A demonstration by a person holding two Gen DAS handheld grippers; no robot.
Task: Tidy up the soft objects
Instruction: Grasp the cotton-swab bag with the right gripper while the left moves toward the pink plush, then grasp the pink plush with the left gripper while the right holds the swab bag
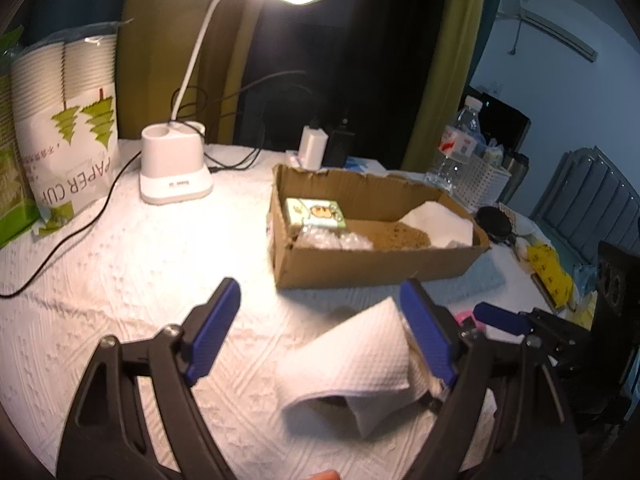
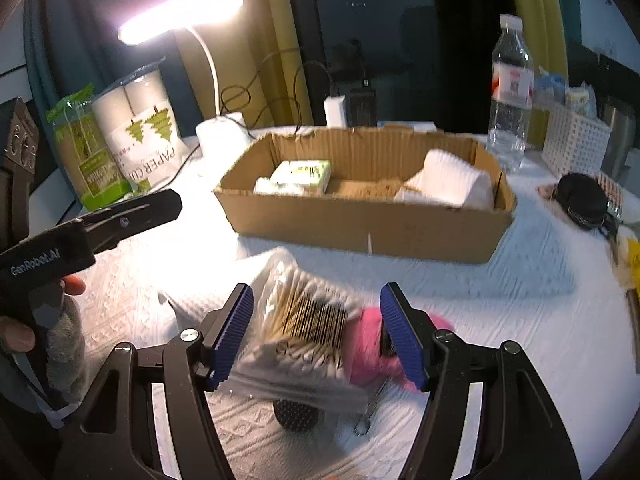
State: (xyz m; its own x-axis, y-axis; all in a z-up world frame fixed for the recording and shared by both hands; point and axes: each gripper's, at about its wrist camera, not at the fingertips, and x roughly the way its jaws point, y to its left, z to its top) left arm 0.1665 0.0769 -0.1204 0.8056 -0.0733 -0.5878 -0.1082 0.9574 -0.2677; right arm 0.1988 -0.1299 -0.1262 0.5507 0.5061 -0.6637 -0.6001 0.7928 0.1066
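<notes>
A cardboard box point(image 1: 372, 268) point(image 2: 360, 232) stands on the white cloth. It holds a green tissue pack point(image 1: 316, 211) point(image 2: 302, 174), a bubble-wrap piece point(image 1: 336, 240), a brown pad point(image 1: 404, 236) and a folded white paper towel point(image 1: 440, 220) point(image 2: 448, 184). My left gripper point(image 1: 320, 328) is open over a folded white paper towel point(image 1: 356, 364) on the cloth. My right gripper point(image 2: 316, 332) is open around a clear bag of cotton swabs point(image 2: 304, 320) and a pink soft object point(image 2: 372, 344).
A lit desk lamp point(image 1: 176, 176) with cables stands behind. A paper cup pack point(image 1: 72, 128) is at the left. A water bottle point(image 2: 510, 92), white basket point(image 2: 576, 144) and black pouch point(image 2: 584, 200) are at the right. A black round item point(image 2: 296, 416) lies under the swab bag.
</notes>
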